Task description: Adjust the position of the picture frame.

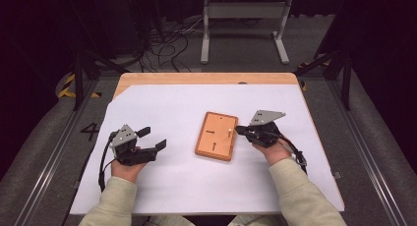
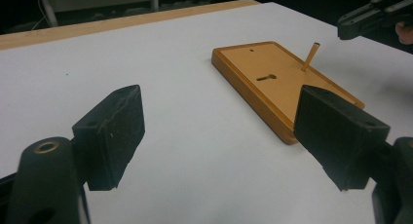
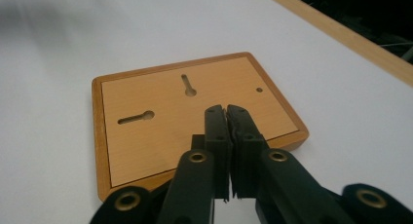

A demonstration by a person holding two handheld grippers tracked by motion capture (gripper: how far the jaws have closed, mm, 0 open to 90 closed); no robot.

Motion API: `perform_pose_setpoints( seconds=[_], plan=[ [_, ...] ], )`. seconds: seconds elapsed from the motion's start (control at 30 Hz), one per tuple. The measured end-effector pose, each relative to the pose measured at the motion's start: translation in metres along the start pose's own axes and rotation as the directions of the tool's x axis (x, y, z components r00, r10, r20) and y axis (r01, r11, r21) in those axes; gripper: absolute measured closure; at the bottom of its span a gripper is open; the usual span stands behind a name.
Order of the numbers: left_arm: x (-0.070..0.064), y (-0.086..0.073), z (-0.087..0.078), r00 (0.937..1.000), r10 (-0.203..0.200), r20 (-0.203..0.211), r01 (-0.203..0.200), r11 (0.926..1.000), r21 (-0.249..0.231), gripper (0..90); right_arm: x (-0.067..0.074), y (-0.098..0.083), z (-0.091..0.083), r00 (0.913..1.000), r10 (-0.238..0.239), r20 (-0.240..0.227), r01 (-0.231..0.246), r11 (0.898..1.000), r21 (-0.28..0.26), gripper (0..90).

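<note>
Left gripper [image 1: 151,138]: fingers spread wide, empty, low over white surface [image 1: 172,182] | right gripper [image 3: 227,116]: fingers pressed together over wooden board's near edge | wooden board [image 1: 217,135]: flat mid-surface, two keyhole slots, thin peg [image 2: 310,56] standing tilted near right gripper

A wooden table [image 1: 206,78] carries a white sheet [image 1: 162,108], with an orange wooden board [image 1: 216,136] lying flat on it.

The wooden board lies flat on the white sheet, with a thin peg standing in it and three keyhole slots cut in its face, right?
Not three: the right gripper view shows two keyhole slots in the wooden board. It does lie flat on the white sheet, with the thin peg standing in it.
</note>
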State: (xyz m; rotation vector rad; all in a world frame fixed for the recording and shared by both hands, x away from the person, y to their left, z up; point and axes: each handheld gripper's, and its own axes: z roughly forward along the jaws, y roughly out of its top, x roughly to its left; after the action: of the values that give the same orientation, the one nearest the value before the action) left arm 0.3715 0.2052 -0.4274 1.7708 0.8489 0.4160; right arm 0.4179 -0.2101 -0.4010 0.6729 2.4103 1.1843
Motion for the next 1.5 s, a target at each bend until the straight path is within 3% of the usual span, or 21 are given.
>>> perform_pose_setpoints(
  seconds=[0.4, 0.77, 0.93, 1.5],
  plan=[
    [-0.001, 0.000, 0.001, 1.0000, 0.001, 0.004, -0.001, 1.0000, 0.005, 19.2, -0.003, -0.001, 0.023, 0.9996, 0.009, -0.025, -0.007, 0.998, 0.068, 78.5],
    [-0.001, -0.001, 0.002, 1.0000, 0.002, 0.009, -0.003, 0.9999, 0.012, 19.0, -0.007, -0.004, 0.040, 0.9987, 0.030, -0.041, -0.026, 0.995, 0.093, 77.8],
    [-0.001, -0.001, 0.003, 1.0000, 0.002, 0.009, -0.003, 0.9999, 0.015, 19.0, -0.006, -0.003, 0.041, 0.9988, 0.019, -0.046, -0.014, 0.995, 0.095, 82.5],
    [-0.002, -0.001, 0.004, 0.9999, 0.002, 0.016, -0.003, 0.9998, 0.022, 18.8, 0.003, 0.002, 0.034, 0.9996, 0.013, -0.027, -0.010, 0.991, 0.134, 83.8]
  ],
)
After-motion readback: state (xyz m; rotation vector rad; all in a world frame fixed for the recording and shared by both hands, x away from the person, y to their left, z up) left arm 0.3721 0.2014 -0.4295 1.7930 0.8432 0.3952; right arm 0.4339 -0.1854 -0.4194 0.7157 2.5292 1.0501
